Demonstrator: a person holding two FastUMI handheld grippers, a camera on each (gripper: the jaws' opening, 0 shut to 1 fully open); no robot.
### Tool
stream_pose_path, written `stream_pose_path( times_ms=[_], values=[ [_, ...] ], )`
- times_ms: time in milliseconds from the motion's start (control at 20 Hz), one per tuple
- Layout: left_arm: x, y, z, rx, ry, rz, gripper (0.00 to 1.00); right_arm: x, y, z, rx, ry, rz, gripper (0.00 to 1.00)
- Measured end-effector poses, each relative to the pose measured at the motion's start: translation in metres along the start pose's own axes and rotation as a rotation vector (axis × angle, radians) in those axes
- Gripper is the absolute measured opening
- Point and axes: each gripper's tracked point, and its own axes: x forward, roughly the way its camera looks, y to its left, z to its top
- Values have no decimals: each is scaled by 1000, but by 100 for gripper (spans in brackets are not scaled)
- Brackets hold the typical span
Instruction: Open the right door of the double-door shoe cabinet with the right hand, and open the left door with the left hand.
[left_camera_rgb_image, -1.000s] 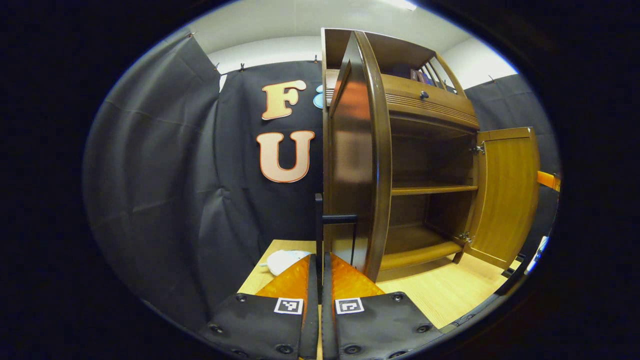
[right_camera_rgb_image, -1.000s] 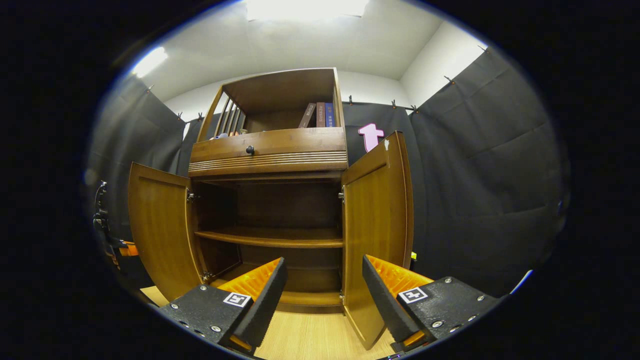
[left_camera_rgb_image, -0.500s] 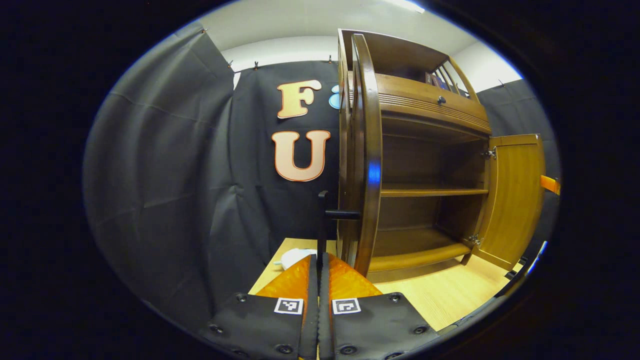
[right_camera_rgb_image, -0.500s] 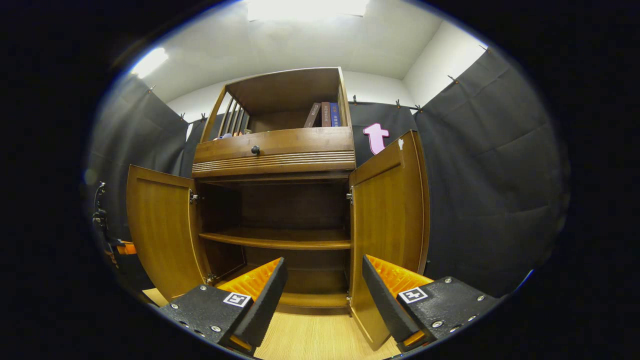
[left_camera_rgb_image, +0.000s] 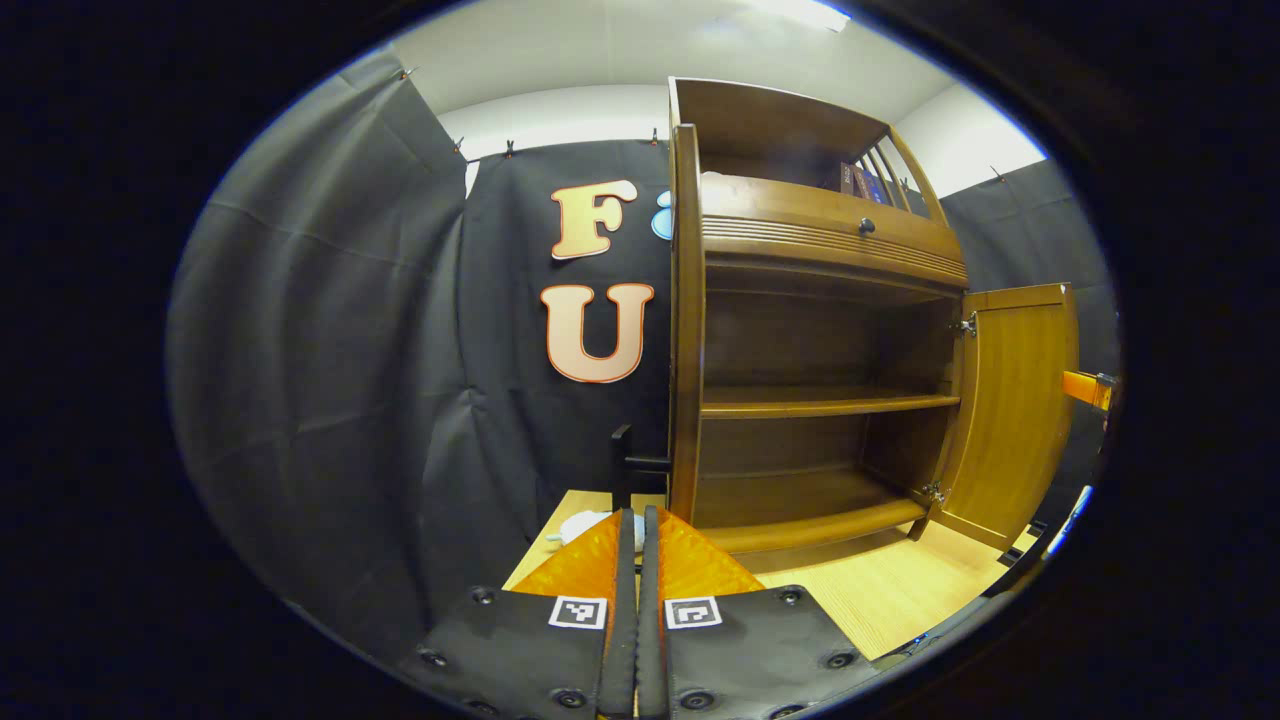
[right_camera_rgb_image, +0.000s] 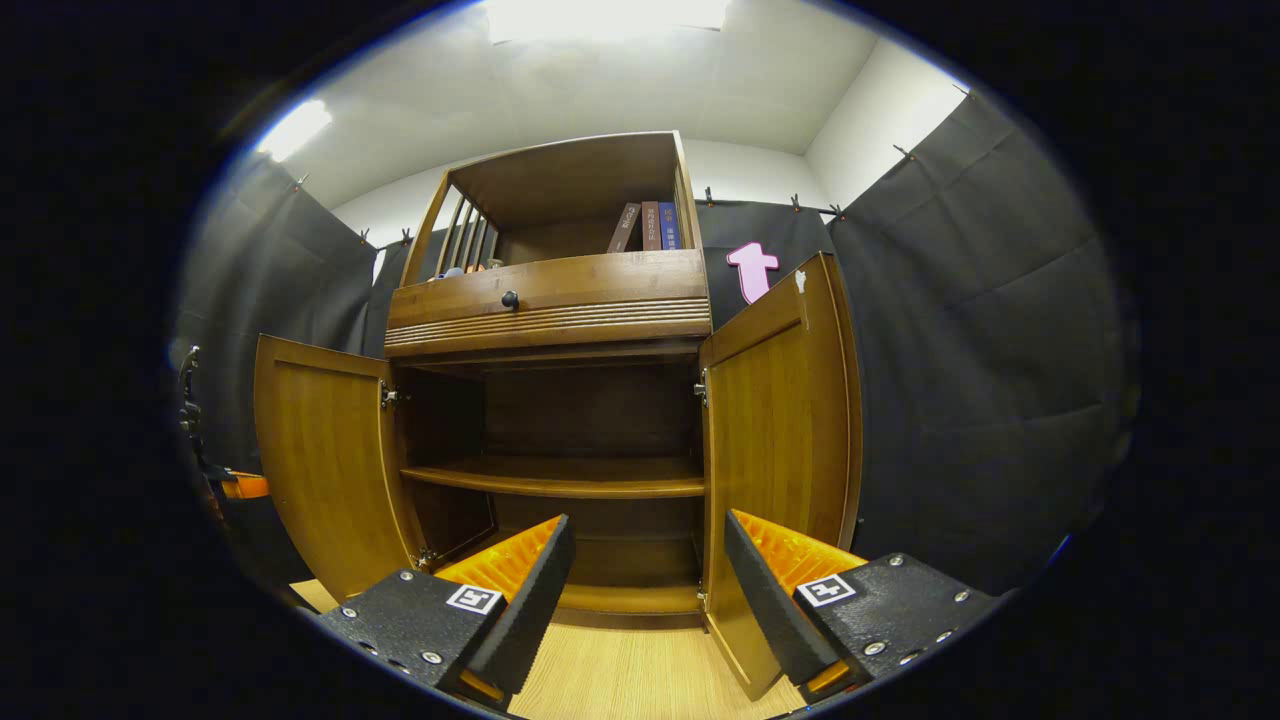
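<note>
In the left gripper view the left gripper (left_camera_rgb_image: 637, 540) has its jaws closed tight together, and I cannot tell whether anything is pinched between them. Just ahead of the jaws stands the left door (left_camera_rgb_image: 685, 330), seen edge-on and swung wide, with its dark handle (left_camera_rgb_image: 630, 465) sticking out directly above the jaw tips. To the right of the jaws the shoe cabinet (left_camera_rgb_image: 820, 400) lies open, its shelves bare, and the right door (left_camera_rgb_image: 1010, 400) hangs open on the far side.

In the right gripper view the right gripper (right_camera_rgb_image: 645, 590) holds nothing, its jaws spread wide apart. The right door (right_camera_rgb_image: 775, 460) stands just ahead of the right jaw, and the left door (right_camera_rgb_image: 325, 460) is out beyond the left jaw.

Both doors look opened, so the task seems close to done. The doors are stiff wooden panels on hinges, probably light to swing and smooth-faced; the slim handle is the sound place to grip, since a flat edge would likely slip.
</note>
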Motion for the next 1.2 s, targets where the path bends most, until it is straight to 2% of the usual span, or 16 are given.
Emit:
stream_pose_path(
  times_ms=[100, 150, 250, 500, 850, 900, 950, 1000, 1150, 1200],
  values=[
    [-4, -9, 10, -16, -11, -10, 7, -1, -2, 1, 3, -3, 1, 92],
    [-6, -16, 14, -34, -12, -22, 11, -2, -3, 1, 2, -3, 1, 92],
    [-11, -28, 20, -53, -16, -50, 7, -2, -6, 1, -2, 1, 0, 92],
    [-18, -56, 43, -61, -48, -90, 7, -3, -18, 5, 11, 0, -6, 92],
    [-21, -110, 73, -74, -70, -184, 7, -6, -24, 17, -1, -11, -10, 92],
    [-20, -116, 79, -74, -76, -186, 4, -6, -23, 20, -3, -13, -8, 92],
    [-19, -120, 84, -73, -85, -186, 7, -6, -23, 21, -2, -14, -5, 99],
    [-18, -125, 88, -73, -94, -183, 7, -6, -22, 23, -1, -15, -2, 92],
    [-14, -132, 94, -73, -99, -151, 7, -6, -20, 26, -6, -14, 6, 92],
    [-12, -138, 95, -69, -100, -153, 8, -6, -19, 26, -8, -12, 9, 99]
  ],
)
